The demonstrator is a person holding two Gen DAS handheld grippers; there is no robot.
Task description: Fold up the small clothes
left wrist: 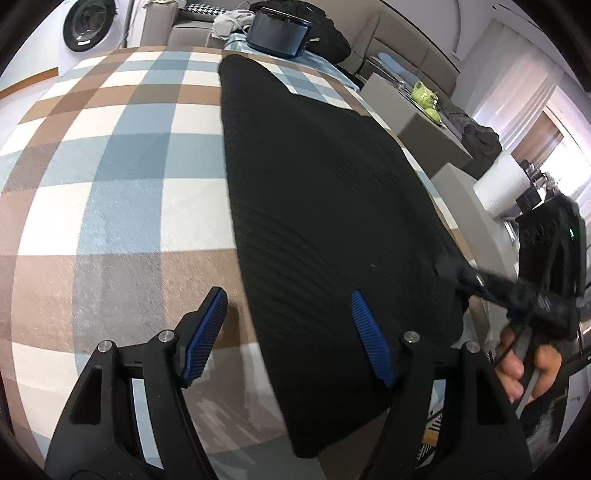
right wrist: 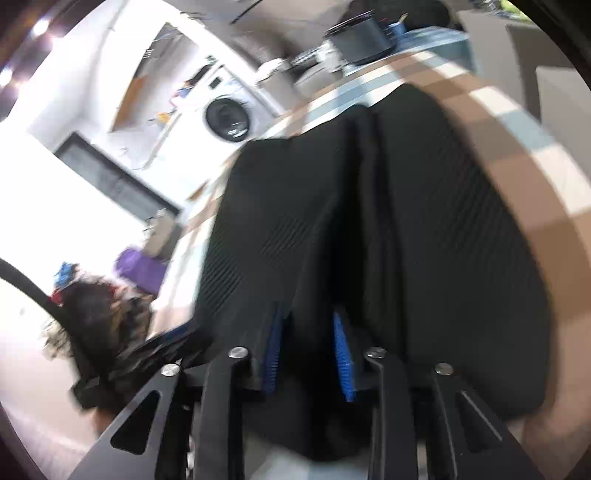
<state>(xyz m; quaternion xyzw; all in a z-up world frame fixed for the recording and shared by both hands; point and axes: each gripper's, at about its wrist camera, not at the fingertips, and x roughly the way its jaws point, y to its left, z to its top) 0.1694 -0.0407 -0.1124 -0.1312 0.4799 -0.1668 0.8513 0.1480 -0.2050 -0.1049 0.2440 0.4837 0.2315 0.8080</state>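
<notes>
A black ribbed garment (left wrist: pixel 332 206) lies stretched lengthwise over a surface (left wrist: pixel 110 177) covered in a checked cloth of brown, blue and white. In the left wrist view it runs from the near edge to a narrow end far up the cloth, close to a dark round tub (left wrist: pixel 279 33) that stands at the far end. The left claw (left wrist: pixel 288 332) hovers over the garment's near left edge with its blue-padded fingers well apart: the left pad (left wrist: pixel 201 341) is over bare checked cloth, the right pad (left wrist: pixel 371 338) over the black fabric, and nothing is clamped between them. At the right of that view the right claw (left wrist: pixel 452 271) reaches the garment's right edge, with a hand (left wrist: pixel 524 362) on its grip below. In the blurred right wrist view the right claw (right wrist: pixel 308 354) has its pads (right wrist: pixel 341 354) a modest way apart, with a raised fold of the black garment (right wrist: pixel 443 240) standing between them; the blur hides whether the pads press on the fabric. A ridge of the cloth runs up the middle of that view, away from the fingers. A white washing machine (right wrist: pixel 227 116) stands in the background, and a heap of mixed clothes (right wrist: pixel 96 306) lies low at the left.
</notes>
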